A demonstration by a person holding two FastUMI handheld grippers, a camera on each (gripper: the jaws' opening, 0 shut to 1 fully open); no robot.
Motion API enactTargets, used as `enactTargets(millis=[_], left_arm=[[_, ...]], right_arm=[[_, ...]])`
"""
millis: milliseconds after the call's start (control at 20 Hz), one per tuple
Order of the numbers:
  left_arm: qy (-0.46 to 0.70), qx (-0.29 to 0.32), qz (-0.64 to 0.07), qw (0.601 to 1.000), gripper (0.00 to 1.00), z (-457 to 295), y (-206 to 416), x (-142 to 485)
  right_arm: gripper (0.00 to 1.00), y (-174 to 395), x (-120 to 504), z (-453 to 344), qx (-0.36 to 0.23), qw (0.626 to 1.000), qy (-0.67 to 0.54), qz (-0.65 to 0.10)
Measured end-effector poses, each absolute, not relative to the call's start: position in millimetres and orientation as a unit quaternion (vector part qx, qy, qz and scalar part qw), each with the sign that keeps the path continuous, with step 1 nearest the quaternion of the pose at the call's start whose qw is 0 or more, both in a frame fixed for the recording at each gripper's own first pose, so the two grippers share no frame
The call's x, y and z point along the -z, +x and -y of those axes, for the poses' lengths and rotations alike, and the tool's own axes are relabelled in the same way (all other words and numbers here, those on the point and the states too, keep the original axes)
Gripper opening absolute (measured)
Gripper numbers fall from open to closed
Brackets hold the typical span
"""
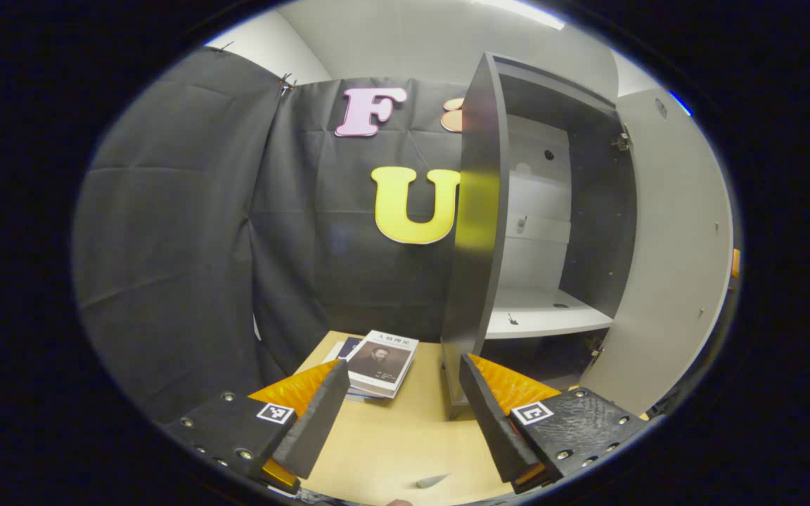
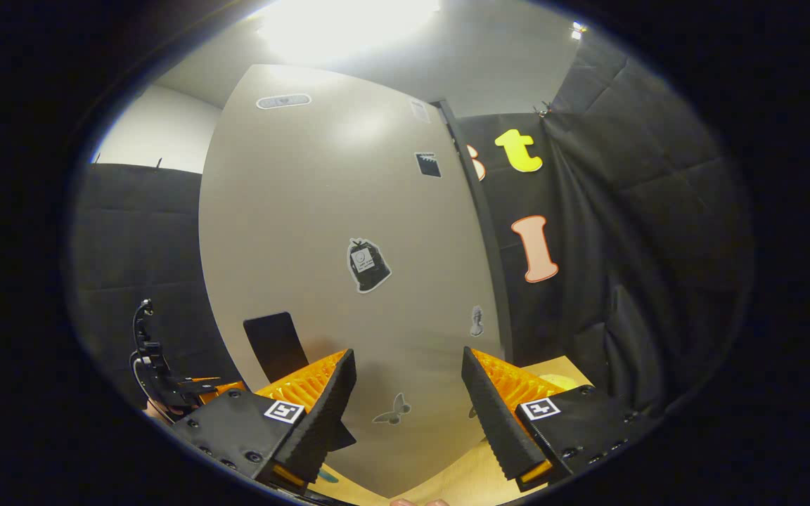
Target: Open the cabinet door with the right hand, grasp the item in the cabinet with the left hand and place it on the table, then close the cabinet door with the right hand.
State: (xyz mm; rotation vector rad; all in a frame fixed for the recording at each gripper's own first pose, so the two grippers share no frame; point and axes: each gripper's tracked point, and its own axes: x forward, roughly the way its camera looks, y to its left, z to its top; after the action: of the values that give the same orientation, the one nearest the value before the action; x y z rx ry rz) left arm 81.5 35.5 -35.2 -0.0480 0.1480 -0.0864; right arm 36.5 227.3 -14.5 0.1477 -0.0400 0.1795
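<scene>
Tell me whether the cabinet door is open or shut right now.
Open. In the left gripper view the cabinet door stands swung out to the right, baring the shelf inside.

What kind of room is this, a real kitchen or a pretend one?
Probably a pretend one: a small recording booth. Black cloth hangs as the wall, a lone cabinet stands with its door open on a wooden table, and books lie beside it.

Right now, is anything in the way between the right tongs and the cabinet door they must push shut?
Nothing visible stands in the way. The right tongs are open and face the cabinet door head-on, with no object between them. The door stands swung wide open.
</scene>
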Motion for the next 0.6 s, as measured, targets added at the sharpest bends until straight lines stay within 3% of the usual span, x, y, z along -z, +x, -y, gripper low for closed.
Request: enactTargets(millis=[350,600], left_arm=[[-0.034,0.029,-0.079,0.996,0.94,-44,80,37],[-0.025,0.01,-0.078,0.997,0.98,-50,77,35]], right_arm=[[0.97,77,30,-286,-0.173,0.984,0.05,-0.019],[0.97,93,48,-270,-0.159,0.986,0.028,-0.05]])
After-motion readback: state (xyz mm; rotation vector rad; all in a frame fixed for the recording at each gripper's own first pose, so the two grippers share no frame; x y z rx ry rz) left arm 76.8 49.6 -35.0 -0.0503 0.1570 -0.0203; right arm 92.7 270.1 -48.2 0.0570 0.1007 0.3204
